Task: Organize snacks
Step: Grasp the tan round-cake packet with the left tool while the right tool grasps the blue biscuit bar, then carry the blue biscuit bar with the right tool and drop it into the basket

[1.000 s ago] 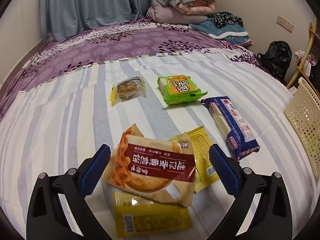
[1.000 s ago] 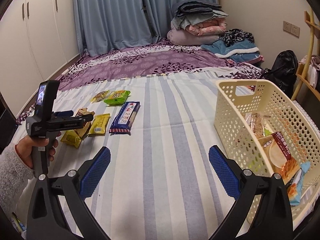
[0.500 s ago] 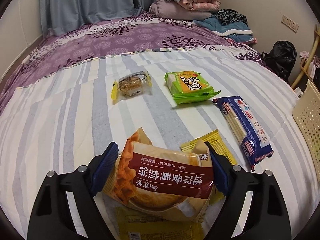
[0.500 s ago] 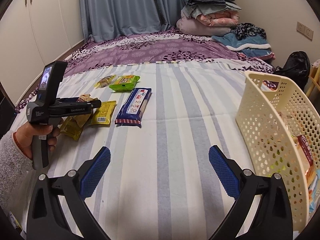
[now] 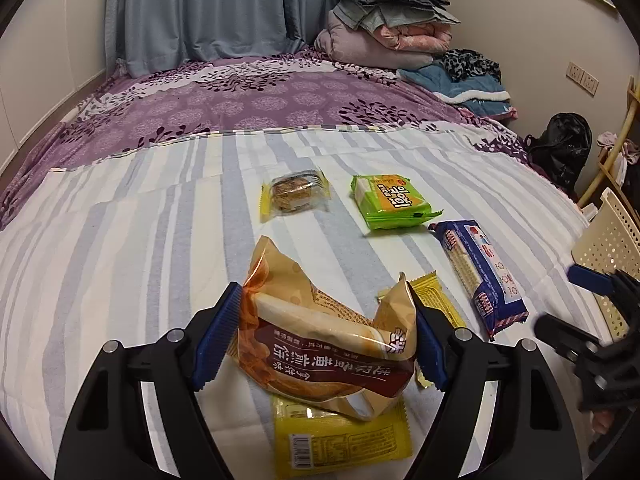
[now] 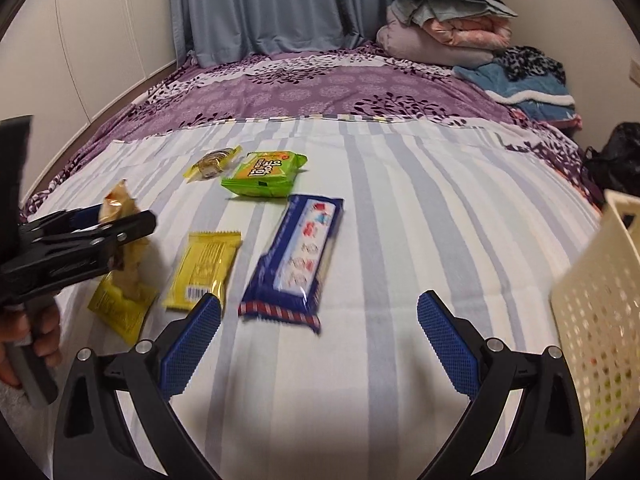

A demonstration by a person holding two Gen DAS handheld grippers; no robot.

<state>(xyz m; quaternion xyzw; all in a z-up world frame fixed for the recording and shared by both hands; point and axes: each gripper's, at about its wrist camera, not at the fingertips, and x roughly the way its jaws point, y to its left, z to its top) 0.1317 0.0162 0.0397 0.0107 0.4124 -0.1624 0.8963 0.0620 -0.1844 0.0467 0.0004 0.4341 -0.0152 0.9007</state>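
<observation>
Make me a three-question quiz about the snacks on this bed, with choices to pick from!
1. Where does the blue cracker pack lie?
A. On the striped sheet
B. In the basket
C. On the folded blankets

2. How many yellow packets lie by the orange pastry bag?
A. None
B. Two
C. Five

3. What are the left tongs doing?
A. Hanging empty
B. Closing on the orange pastry bag
C. Squeezing the green pack

Answers: 1 A, the pack lies flat on the stripes. 2 B, one yellow packet sits under the bag, another yellow packet beside it. 3 B, the blue pads press the bag's crumpled sides.
</observation>
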